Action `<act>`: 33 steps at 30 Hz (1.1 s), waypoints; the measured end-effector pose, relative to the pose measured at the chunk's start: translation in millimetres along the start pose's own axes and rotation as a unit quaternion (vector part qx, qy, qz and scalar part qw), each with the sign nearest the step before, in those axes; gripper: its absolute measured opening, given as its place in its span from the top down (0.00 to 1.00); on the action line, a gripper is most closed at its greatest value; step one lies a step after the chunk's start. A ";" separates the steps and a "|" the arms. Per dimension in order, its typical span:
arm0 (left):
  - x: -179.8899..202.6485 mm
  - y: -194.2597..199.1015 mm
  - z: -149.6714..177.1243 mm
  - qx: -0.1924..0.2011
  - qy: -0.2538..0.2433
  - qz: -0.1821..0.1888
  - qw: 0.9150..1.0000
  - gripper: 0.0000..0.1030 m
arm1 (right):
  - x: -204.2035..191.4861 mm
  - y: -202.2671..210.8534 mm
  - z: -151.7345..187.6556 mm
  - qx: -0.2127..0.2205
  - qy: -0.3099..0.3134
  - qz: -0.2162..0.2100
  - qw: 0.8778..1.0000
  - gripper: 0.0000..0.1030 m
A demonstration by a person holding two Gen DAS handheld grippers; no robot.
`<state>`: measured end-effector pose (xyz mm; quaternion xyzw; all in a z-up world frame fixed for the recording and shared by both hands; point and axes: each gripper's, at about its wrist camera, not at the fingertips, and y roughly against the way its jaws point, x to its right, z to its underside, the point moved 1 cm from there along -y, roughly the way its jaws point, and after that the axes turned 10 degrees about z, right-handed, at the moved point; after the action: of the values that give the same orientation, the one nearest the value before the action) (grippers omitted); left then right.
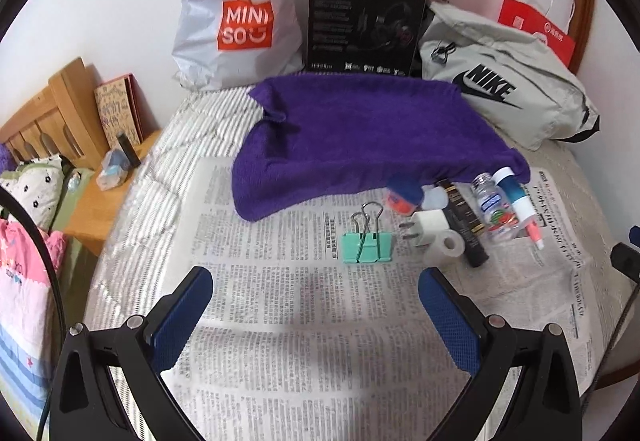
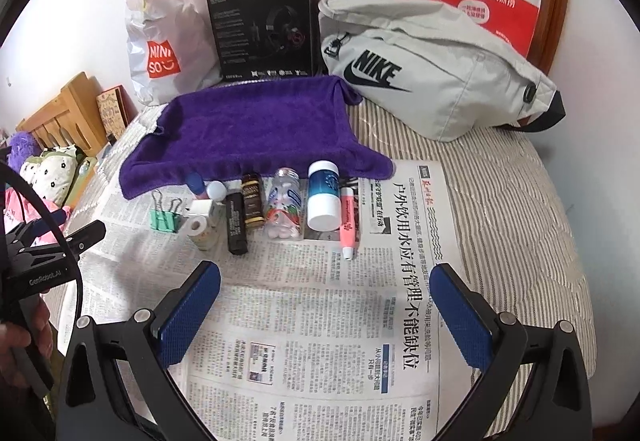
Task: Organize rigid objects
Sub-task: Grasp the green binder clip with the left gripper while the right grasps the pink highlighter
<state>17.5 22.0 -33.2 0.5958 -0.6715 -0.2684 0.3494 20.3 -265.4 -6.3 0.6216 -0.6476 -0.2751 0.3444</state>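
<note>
Small rigid items lie in a row on a newspaper (image 2: 320, 321) in front of a purple towel (image 2: 252, 125): a green binder clip (image 1: 366, 246), a white plug adapter (image 1: 426, 227), a tape roll (image 2: 198, 227), a black tube (image 2: 236, 227), a brown bottle (image 2: 253, 203), a clear pill bottle (image 2: 285, 207), a blue-and-white bottle (image 2: 324, 199) and a pink tube (image 2: 347, 223). My left gripper (image 1: 316, 313) is open and empty, just short of the clip. My right gripper (image 2: 326, 315) is open and empty, short of the bottles. The left gripper also shows in the right wrist view (image 2: 68, 241).
Behind the towel stand a white MINISO bag (image 1: 240, 13), a black headset box (image 1: 366, 17), a grey Nike bag (image 1: 508, 81) and red paper bags (image 2: 484, 7). A striped bed cover (image 2: 500, 209) lies under the newspaper. A wooden nightstand (image 1: 96, 209) is at the left.
</note>
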 end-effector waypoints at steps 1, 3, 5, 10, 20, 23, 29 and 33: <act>0.3 -5.7 0.4 -0.004 0.000 0.002 1.000 0.00 | 1.5 -3.5 0.2 -0.002 0.000 0.000 1.000 0.00; 2.7 -16.1 0.0 -0.007 -0.003 0.004 1.000 0.00 | 4.6 -11.5 0.2 -0.009 -0.001 0.001 1.000 0.00; 6.6 -28.9 -1.6 -0.014 -0.012 0.005 1.000 0.00 | 7.1 -19.3 -0.1 -0.013 -0.001 0.002 1.000 0.00; 14.6 -58.9 -5.2 -0.030 -0.020 -0.001 0.999 0.00 | 16.1 -37.3 -3.3 -0.018 -0.003 0.012 1.000 0.00; 13.9 -91.2 -7.3 -0.040 -0.005 -0.007 0.999 0.08 | 33.7 -78.7 -11.3 -0.037 -0.006 0.017 0.999 0.03; 12.2 -96.1 -6.1 -0.044 -0.003 -0.009 0.999 0.19 | 36.8 -88.0 -13.0 -0.041 -0.008 0.016 0.999 0.04; 15.5 -98.0 -8.1 -0.038 -0.015 -0.006 0.999 0.41 | 38.9 -111.8 -19.5 -0.051 0.001 0.010 0.999 0.13; 18.7 -98.6 -10.3 -0.037 -0.024 0.000 0.999 0.60 | 32.2 -125.8 -23.0 -0.055 0.014 -0.007 0.998 0.21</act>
<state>85.2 -10.3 -100.7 0.5759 -0.6690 -0.3074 0.3553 116.2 -305.4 -87.5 0.6097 -0.6225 -0.3040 0.3851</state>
